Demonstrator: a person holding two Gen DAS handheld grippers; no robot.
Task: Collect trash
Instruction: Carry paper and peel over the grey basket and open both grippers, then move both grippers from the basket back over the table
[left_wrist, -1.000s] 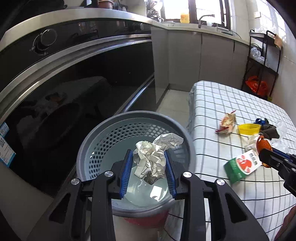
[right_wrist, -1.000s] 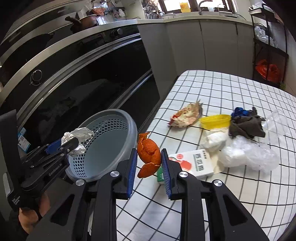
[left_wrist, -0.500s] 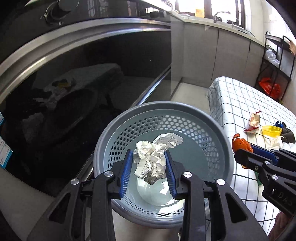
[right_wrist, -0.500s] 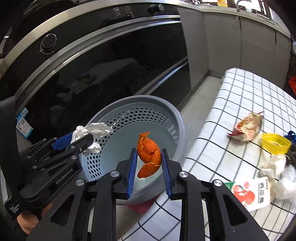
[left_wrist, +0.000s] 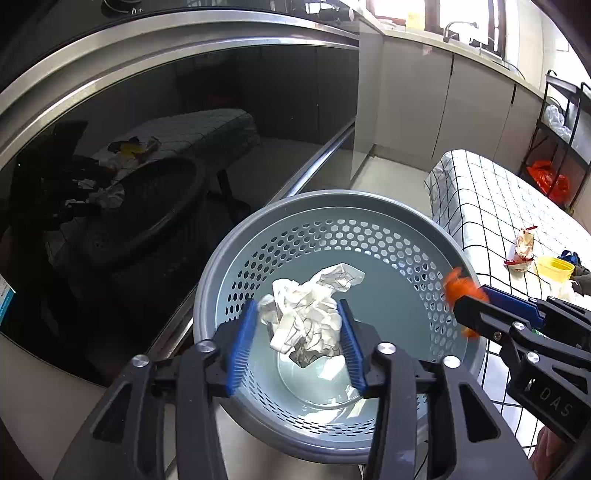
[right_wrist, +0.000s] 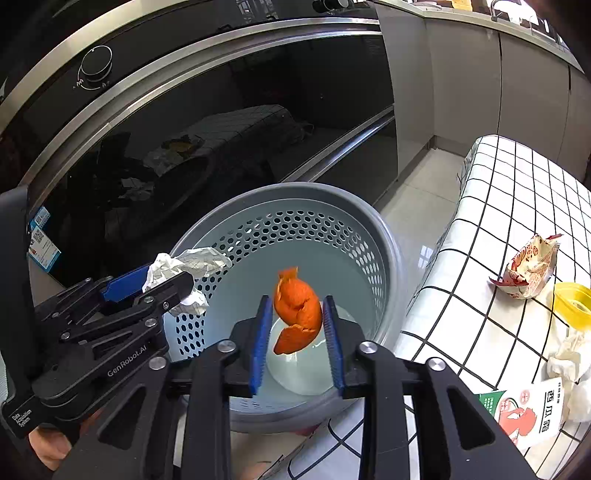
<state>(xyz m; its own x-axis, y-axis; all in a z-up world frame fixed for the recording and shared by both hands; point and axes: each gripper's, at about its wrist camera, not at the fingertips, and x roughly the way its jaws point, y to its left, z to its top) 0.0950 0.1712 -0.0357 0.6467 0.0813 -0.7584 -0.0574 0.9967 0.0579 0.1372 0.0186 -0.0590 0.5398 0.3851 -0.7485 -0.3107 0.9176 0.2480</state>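
Observation:
A grey perforated trash basket (left_wrist: 332, 206) stands on the floor beside the table; it also shows in the right wrist view (right_wrist: 388, 236). My left gripper (left_wrist: 297, 332) is shut on a crumpled white paper ball (left_wrist: 306, 314) and holds it over the basket's inside. My right gripper (right_wrist: 297, 325) is shut on an orange peel (right_wrist: 297, 310), also above the basket. The right gripper (left_wrist: 476, 314) reaches in over the basket's right rim in the left wrist view. The left gripper with the paper (right_wrist: 184, 269) sits at the basket's left rim in the right wrist view.
A table with a checked cloth (right_wrist: 498, 206) stands right of the basket, carrying a snack wrapper (right_wrist: 528, 266), a yellow lid (right_wrist: 572, 302), a red-and-green carton (right_wrist: 524, 410) and white tissue (right_wrist: 569, 358). A dark glass oven front (left_wrist: 147, 147) is close behind the basket.
Both grippers have moved further over the basket with their loads. The right gripper with the peel has come from the table edge to above the basket's middle.

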